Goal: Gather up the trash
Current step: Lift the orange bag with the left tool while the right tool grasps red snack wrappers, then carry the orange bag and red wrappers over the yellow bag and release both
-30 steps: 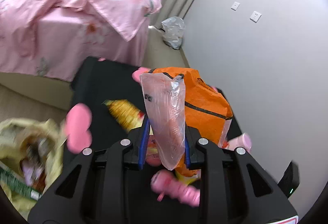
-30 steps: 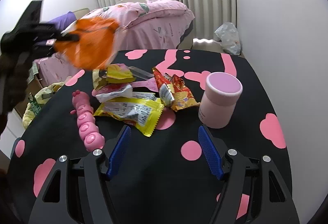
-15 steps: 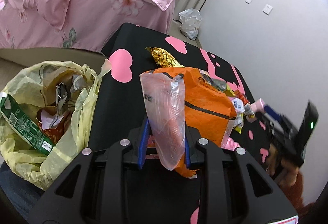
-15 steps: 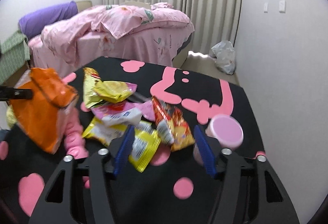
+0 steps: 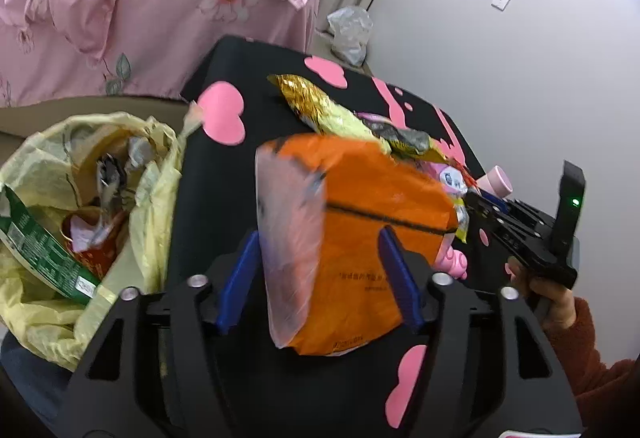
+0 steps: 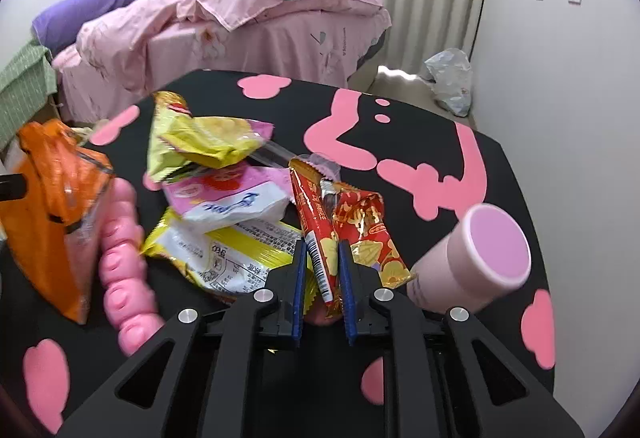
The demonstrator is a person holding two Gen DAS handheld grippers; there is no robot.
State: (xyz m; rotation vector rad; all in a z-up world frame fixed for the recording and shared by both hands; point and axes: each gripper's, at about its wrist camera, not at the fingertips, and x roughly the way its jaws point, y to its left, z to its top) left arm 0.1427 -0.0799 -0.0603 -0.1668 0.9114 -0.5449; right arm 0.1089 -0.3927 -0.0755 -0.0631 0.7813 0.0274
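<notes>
My left gripper (image 5: 320, 266) is open, and the orange snack bag (image 5: 360, 238) sits loose between its spread fingers over the black table's left edge. The orange bag also shows in the right wrist view (image 6: 56, 205). A yellow trash bag (image 5: 80, 205) full of wrappers hangs open to the left of the table. My right gripper (image 6: 323, 270) is shut on a red and gold wrapper (image 6: 316, 222) at the edge of a pile of wrappers (image 6: 224, 205) on the table (image 6: 400, 141).
A pink cup (image 6: 476, 258) lies tilted to the right of the red wrapper. A pink caterpillar toy (image 6: 124, 262) lies left of the pile. A pink bed (image 6: 240, 25) stands behind the table. A grey plastic bag (image 6: 450, 77) sits on the floor by the wall.
My left gripper's fingers have spread apart and released the orange bag. My right gripper moved forward to the pile and closed on the red and gold wrapper.
</notes>
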